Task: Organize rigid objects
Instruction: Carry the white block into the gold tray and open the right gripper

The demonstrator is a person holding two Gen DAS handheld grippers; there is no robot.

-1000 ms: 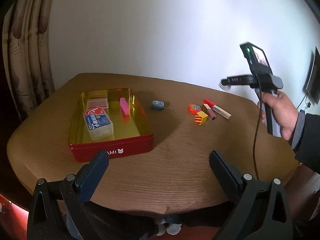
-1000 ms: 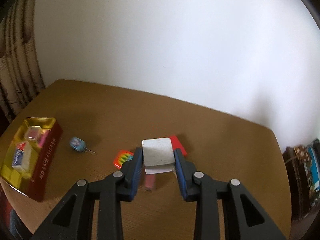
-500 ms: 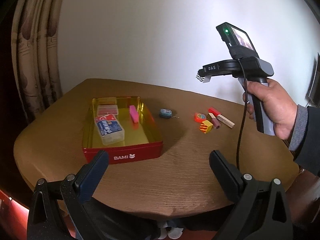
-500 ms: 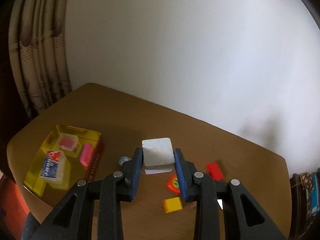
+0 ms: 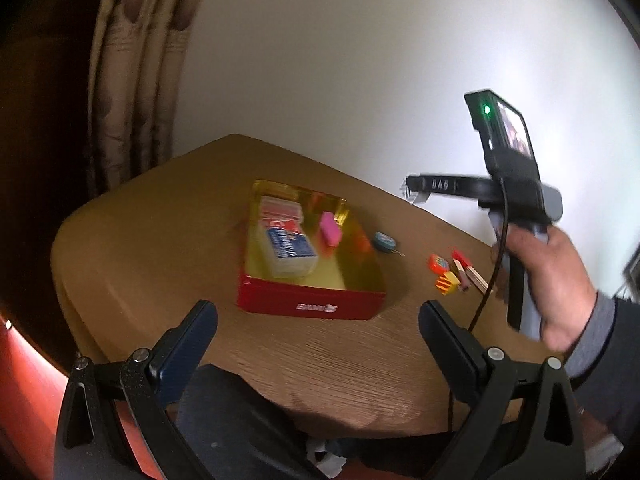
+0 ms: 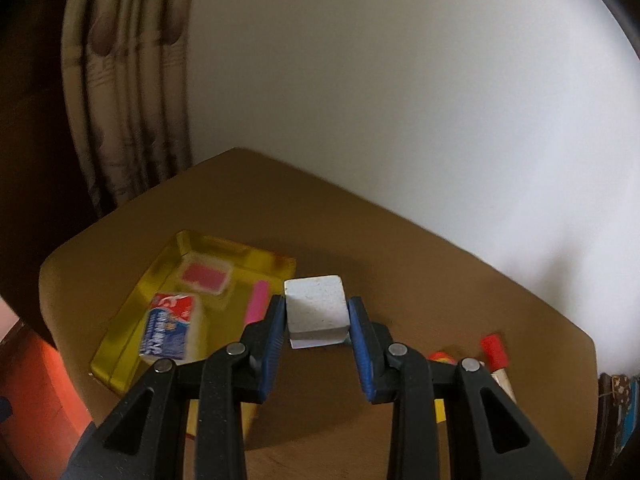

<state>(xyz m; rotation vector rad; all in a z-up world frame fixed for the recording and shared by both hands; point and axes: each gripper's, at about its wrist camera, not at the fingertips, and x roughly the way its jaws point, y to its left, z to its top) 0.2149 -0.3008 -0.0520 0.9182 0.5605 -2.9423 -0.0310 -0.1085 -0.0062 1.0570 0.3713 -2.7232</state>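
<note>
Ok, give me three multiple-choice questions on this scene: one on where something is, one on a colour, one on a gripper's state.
1. Where is the pink eraser?
A. in the tin
B. on the bare table
C. in a gripper

2. What colour is the tin's outer wall?
A. blue
B. red
C. green

3. What is the right gripper doing?
A. open, holding nothing
B. shut on a white block
C. shut on a pen

Answers: 1 A, it lies on the tin's gold floor; 2 B, the front wall is red; 3 B, both pads press the block's sides.

My way into the tin (image 6: pixel 120 344) is open on its right half — card boxes (image 6: pixel 172 330) crowd the left.
</note>
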